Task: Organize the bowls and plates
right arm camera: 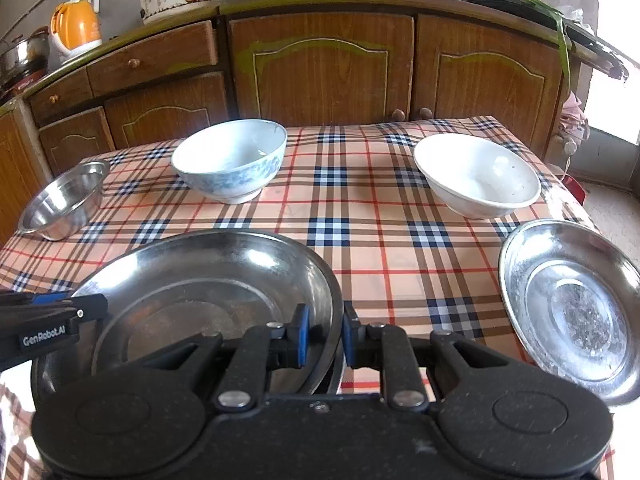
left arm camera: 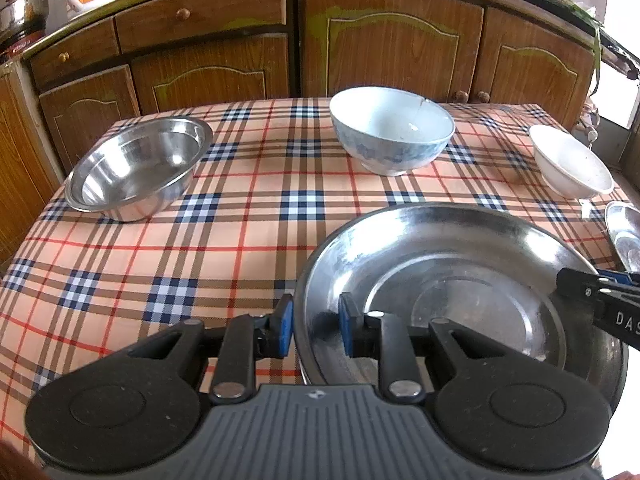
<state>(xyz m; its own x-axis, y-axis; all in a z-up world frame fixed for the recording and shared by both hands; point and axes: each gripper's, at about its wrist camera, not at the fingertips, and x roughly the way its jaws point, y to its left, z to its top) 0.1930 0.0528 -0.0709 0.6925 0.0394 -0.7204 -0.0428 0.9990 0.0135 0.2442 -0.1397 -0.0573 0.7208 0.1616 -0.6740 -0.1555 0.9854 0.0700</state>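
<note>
Both tongs are on the big steel plate (left arm camera: 460, 280) here, one either side: the left tongs (left arm camera: 316, 330) pinched narrow over its left rim, the right tongs (right arm camera: 323, 336) clamped the same way on the opposite rim. Two grips because it's wide and shallow, and one pinch would likely let it tip. It sits at the near edge of the checked surface (left arm camera: 240, 220); whether it's lifted or resting, I can't tell. Waiting beyond: a steel bowl (left arm camera: 136, 168) far left, a blue-patterned bowl (left arm camera: 392, 136) at centre, a white bowl (right arm camera: 476, 176) to the right, and a smaller steel plate (right arm camera: 572, 308) near right, a likely stacking partner.
</note>
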